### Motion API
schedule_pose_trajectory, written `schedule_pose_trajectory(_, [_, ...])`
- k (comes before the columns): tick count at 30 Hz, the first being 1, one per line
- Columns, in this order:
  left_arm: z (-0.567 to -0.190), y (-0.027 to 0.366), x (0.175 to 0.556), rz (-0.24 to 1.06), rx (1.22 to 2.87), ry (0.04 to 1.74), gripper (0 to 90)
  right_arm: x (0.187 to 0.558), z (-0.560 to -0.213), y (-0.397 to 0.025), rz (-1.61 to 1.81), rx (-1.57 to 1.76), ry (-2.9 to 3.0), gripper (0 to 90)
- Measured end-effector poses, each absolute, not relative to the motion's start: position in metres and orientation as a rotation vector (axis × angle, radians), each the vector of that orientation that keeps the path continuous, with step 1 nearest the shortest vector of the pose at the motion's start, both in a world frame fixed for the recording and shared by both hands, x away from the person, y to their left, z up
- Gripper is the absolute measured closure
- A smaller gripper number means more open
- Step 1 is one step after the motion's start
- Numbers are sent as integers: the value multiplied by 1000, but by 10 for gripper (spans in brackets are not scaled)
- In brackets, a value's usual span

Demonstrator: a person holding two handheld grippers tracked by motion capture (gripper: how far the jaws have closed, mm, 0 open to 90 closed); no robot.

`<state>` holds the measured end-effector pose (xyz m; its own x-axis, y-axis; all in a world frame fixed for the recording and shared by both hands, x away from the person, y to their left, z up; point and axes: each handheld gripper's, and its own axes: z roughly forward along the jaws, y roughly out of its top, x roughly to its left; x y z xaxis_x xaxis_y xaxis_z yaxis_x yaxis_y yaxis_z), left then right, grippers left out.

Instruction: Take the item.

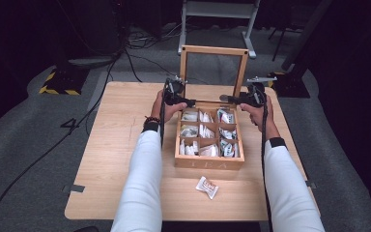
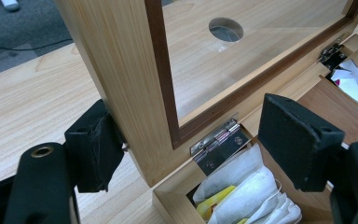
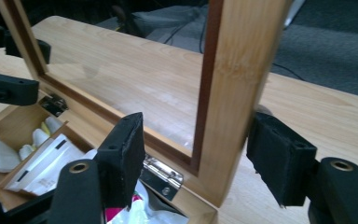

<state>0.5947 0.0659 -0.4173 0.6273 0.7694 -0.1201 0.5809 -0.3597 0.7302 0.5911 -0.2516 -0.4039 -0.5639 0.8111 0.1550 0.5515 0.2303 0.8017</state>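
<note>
Standing upright, the lid (image 1: 214, 50) sits between both grippers' parted fingers (image 2: 95, 144).

A light wooden tea box (image 1: 209, 162) with nine compartments sits near the middle of the pale wooden table (image 1: 111, 145), packed with white and coloured tea bags (image 2: 242, 191). Its wood-framed glass lid (image 1: 214, 72) stands upright, open on small metal hinges (image 2: 216, 144). One loose white sachet (image 1: 207, 187) lies just before the box.
</note>
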Motion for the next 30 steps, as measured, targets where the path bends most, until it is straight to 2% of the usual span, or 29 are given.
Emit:
schedule_pose_trajectory(9, [-417, 68, 592, 313, 2041, 1081, 287, 592, -407, -251, 1277, 1287, 2217, 371])
schedule_pose_trajectory(12, [-417, 71, 590, 316, 2028, 1078, 326, 590, -406, -251, 1274, 1290, 2214, 380])
schedule_pose_trajectory(16, [-413, 77, 586, 310, 2032, 1041, 382, 587, -404, -255, 1293, 1294, 2208, 428])
schedule_pose_trajectory(21, [-402, 84, 580, 317, 2025, 991, 403, 583, -402, -261, 1345, 1298, 2204, 464])
schedule_pose_trajectory(25, [-393, 91, 574, 310, 1985, 962, 469, 578, -399, -265, 1377, 1300, 2193, 504])
schedule_pose_trajectory(26, [-390, 93, 572, 314, 1974, 952, 498, 576, -398, -269, 1399, 1295, 2200, 509])
schedule_pose_trajectory(30, [-381, 95, 566, 324, 1958, 930, 516, 572, -395, -269, 1371, 1259, 2218, 509])
